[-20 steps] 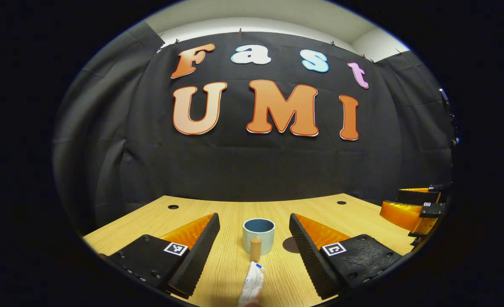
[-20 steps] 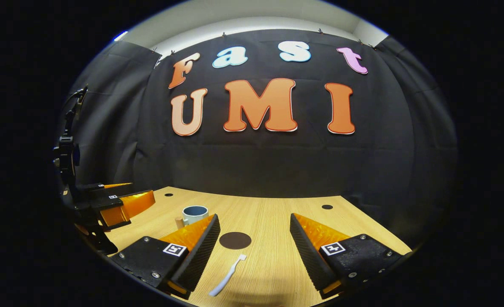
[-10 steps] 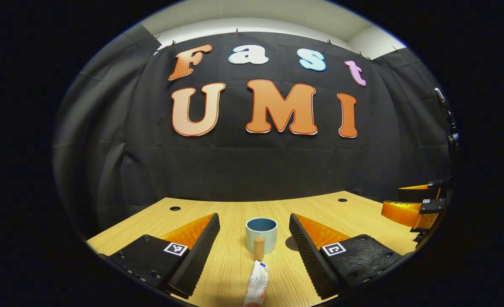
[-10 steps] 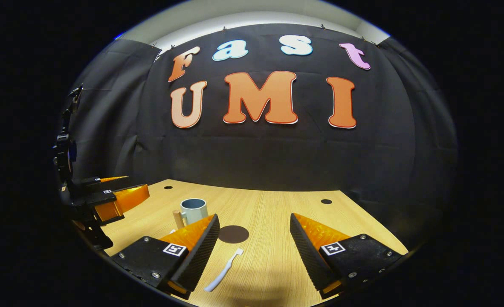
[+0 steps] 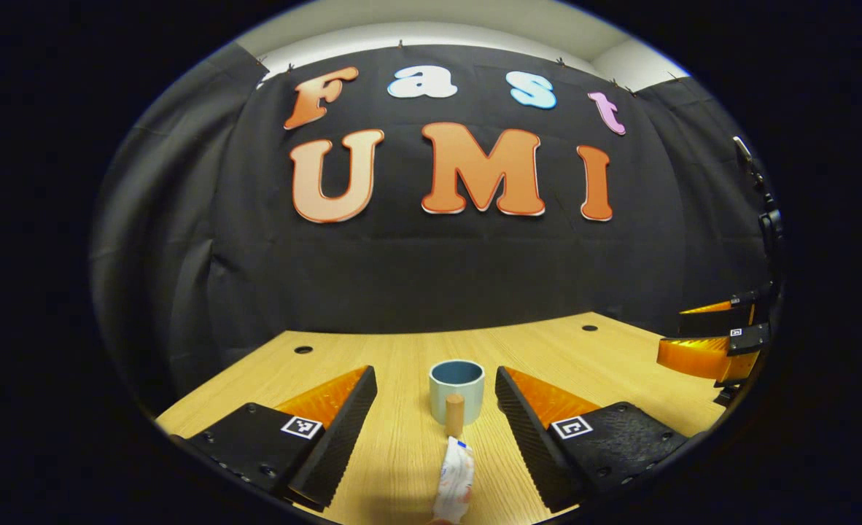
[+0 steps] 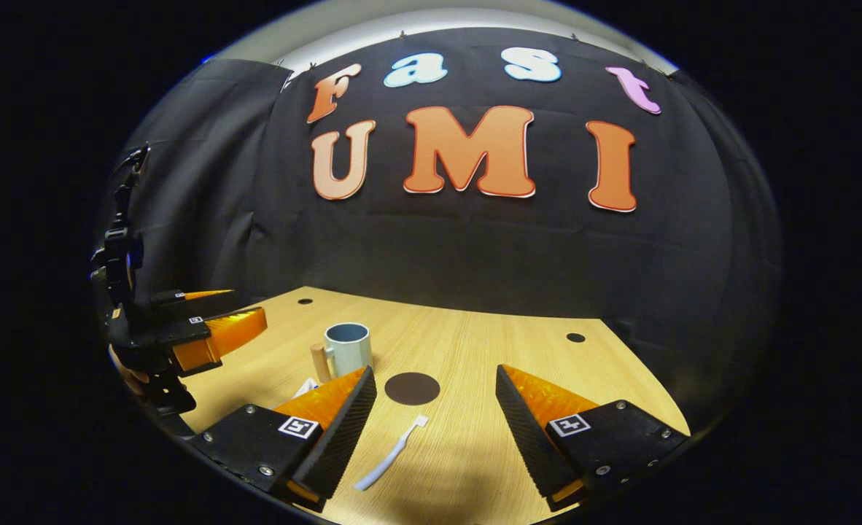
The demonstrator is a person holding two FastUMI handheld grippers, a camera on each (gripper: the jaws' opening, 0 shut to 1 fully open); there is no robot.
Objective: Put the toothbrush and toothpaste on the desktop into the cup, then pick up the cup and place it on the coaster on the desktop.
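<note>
We log both tools spread: left tool over toothpaste before cup; right tool over toothbrush beside coaster.

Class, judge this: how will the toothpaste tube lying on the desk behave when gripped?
The toothpaste tube looks crinkled and soft, so it would probably dent and sag. Lying flat, it seems unlikely to roll. Its small size suggests it is light.

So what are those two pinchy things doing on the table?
A person holds them, and both are open with nothing picked up yet. The left gripper points at the toothpaste tube lying just before the cup. The right gripper hovers by the white toothbrush, near the round brown coaster. The cup is empty and off the coaster.
</note>
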